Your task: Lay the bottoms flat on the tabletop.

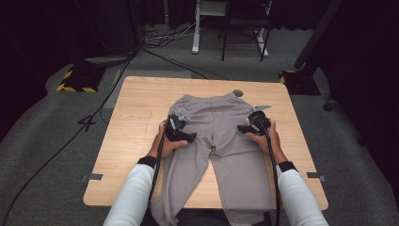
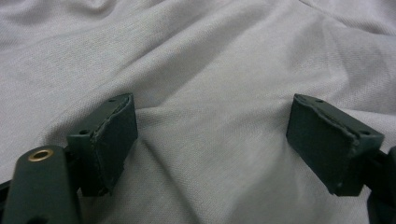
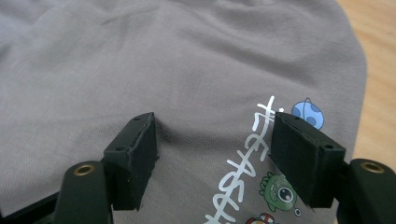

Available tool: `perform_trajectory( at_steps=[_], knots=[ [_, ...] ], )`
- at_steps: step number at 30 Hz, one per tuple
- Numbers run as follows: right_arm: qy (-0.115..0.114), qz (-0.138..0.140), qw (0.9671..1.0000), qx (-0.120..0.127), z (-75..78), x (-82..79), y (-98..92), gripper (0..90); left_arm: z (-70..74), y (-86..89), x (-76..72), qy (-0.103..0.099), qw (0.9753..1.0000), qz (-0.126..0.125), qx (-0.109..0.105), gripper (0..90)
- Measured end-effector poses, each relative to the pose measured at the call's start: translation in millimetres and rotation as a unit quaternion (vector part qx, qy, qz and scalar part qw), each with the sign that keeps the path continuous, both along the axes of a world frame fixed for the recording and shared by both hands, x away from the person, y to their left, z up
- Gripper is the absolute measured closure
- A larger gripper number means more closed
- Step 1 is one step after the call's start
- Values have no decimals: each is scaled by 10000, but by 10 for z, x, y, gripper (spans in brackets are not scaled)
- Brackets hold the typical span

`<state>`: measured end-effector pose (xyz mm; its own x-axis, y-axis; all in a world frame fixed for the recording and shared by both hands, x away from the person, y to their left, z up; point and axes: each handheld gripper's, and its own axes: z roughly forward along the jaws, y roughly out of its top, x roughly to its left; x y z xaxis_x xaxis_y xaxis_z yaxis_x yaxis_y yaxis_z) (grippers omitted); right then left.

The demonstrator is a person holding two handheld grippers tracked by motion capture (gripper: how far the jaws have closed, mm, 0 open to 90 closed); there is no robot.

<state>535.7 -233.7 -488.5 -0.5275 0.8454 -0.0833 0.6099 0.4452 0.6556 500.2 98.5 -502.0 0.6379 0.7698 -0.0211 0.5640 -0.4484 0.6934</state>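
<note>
The wooden bench [image 1: 136, 117] carries one pair of grey trousers [image 1: 221, 141], laid flat with the waistband toward twelve o'clock and the two legs running toward six o'clock, where both cuffs hang off the near edge. The garment covers the middle of the bench, a little toward three o'clock.

It looks to be a soft, light jersey knit: the cloth lies in shallow folds and dimples around the pads in both gripper views. I judge it limp rather than stiff, not fragile, and with enough nap to hold well between rubber pads. A flat pinch may catch just the top layer, so the better hold is probably at an outer side seam or the waistband, where both layers meet in a thicker edge. Lifted from one point it would sag and drag, so two holds spread apart suit it.

There are two grippers. The left gripper [image 1: 180, 129] sits at about nine o'clock of the garment, near the hip and upper thigh; its jaws stand wide apart, pads resting on plain grey cloth and gripping nothing. The right gripper [image 1: 251, 123] sits at about three o'clock on the opposite hip, jaws likewise spread and empty, pads pressing the fabric beside a printed strip [image 3: 243, 172] of white lettering and small cartoon figures near the garment's outer edge.

One small dark round object [image 1: 238, 92] lies at twelve o'clock, touching the waistband; what it is I cannot tell.
</note>
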Motion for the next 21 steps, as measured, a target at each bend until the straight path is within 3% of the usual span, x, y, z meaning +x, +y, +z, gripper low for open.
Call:
perform_trajectory(
  at_steps=[2,4,6,7,8,10,12,14,15,16,19,21],
  knots=[
    [-80,-96,9996,-242,20,27,27,320,23,-12,36,69,9999,24,97,157],
    [-139,-194,9986,-480,63,-1,62,346,108,-22,-5,96,9991,135,387,180],
    [-204,-51,9992,-348,138,-102,63,369,194,15,-108,-48,9998,-8,215,257],
    [-390,44,9988,-295,194,-193,71,380,256,41,-199,-135,9998,-113,49,248],
    [-497,227,9984,-154,249,-297,79,390,308,69,-300,-157,9993,-277,-181,253],
    [-524,670,9963,90,341,-534,125,398,371,95,-581,-36,9972,-677,-325,247],
    [-487,1265,9906,204,381,-849,224,400,369,88,-854,-54,9948,-976,-274,253],
    [-455,1724,9838,165,361,-1112,316,419,324,93,-1204,-49,9908,-1341,-204,264],
    [-337,2001,9791,166,316,-1273,382,418,295,93,-1312,-72,9894,-1447,-130,265],
    [-214,2138,9765,157,277,-1356,421,417,234,104,-1460,-19,9879,-1546,-69,268],
    [98,2556,9667,2,116,-1616,541,407,100,136,-1670,216,9860,-1656,1,281],
    [114,2674,9635,16,76,-1684,579,405,75,153,-1741,253,9845,-1733,40,324]
  ],
)
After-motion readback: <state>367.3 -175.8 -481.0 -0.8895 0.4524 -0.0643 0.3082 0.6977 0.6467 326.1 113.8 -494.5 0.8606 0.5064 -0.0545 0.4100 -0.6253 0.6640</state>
